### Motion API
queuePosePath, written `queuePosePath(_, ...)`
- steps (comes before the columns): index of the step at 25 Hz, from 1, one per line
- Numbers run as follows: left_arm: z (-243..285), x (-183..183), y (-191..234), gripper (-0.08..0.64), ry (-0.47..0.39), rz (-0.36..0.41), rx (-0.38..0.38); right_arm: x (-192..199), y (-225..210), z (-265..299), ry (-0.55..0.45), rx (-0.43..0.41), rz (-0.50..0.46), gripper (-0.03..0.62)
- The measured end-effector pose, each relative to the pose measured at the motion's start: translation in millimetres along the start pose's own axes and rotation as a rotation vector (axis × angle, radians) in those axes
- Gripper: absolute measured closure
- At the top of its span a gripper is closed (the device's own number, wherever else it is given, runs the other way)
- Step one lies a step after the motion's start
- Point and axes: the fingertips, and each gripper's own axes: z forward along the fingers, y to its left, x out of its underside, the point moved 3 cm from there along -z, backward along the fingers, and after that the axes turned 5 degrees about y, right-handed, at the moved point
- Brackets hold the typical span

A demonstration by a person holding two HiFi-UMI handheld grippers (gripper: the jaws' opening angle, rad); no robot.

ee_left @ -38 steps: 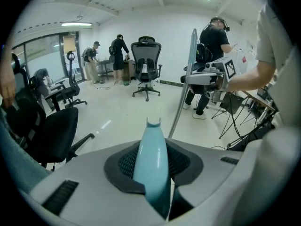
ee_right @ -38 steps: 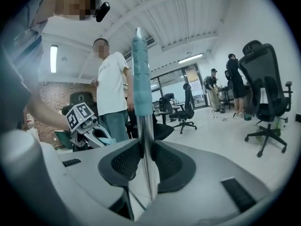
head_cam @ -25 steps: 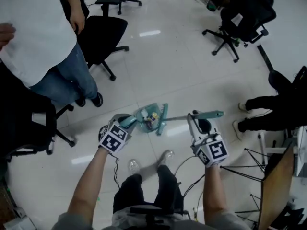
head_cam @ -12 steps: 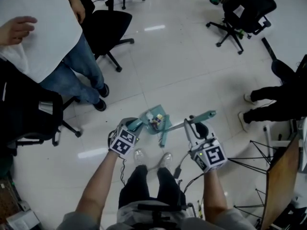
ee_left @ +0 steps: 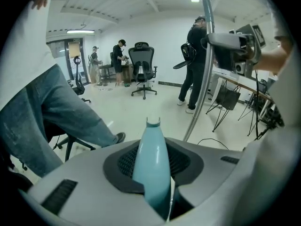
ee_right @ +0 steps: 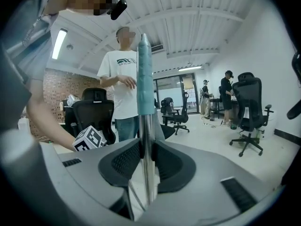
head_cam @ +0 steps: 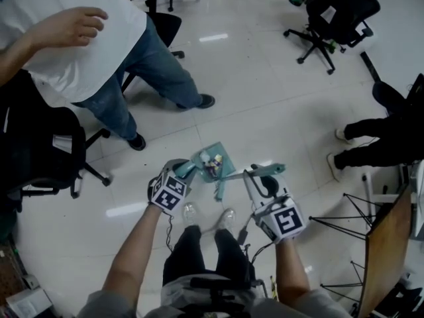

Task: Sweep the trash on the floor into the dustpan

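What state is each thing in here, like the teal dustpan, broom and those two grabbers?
Teal plastic dustpan: loaded with trash, handle gripped.
Small trash pieces: lying inside the dustpan.
Teal broom with metal handle: handle gripped, head beside dustpan.
Left gripper: shut on dustpan.
Right gripper: shut on broom.

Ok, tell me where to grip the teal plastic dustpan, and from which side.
Grip the teal plastic dustpan by its tapered handle, coming from behind, opposite the open mouth. The handle sticks out rearward, narrow enough for two jaws; the left gripper clamps it there.
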Motion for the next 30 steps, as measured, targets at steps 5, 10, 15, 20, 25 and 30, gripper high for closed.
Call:
queuePosePath(5, -8.7, -1.8, -6.2, 0.360, -0.017, -0.029, 0.026, -8.5, 0.0, -6.2, -0.003, -0.002, -0.008, 0.499)
queuePosePath(10, -37.2, -18.2, -3.8, 0.351, -0.060, -0.045, -0.006, -25.0, 4.3, -16.5, -0.009, 0.001, -0.019, 0.499)
queuePosePath(15, -88.6, -44.3, -2.0, 0.366, -0.162, -0.104, -0.089, -49.0, 20.6, -30.6, -0.012, 0.008, -0.037, 0.499)
queuePosePath(20, -136.3, -72.5, -1.4, 0.547, -0.261, -0.114, -0.172, -65.9, 30.3, -41.1, -0.047, 0.019, -0.051, 0.499)
queuePosePath(25, -158.3, -89.2, -2.3, 0.557, -0.320, -0.137, -0.133, -75.9, 36.7, -42.5, -0.063, 0.020, -0.054, 0.499)
queuePosePath(30, -170.5, -94.7, -2.4, 0.558, -0.353, -0.153, -0.112, -85.5, 44.4, -41.6, -0.083, 0.012, -0.067, 0.499)
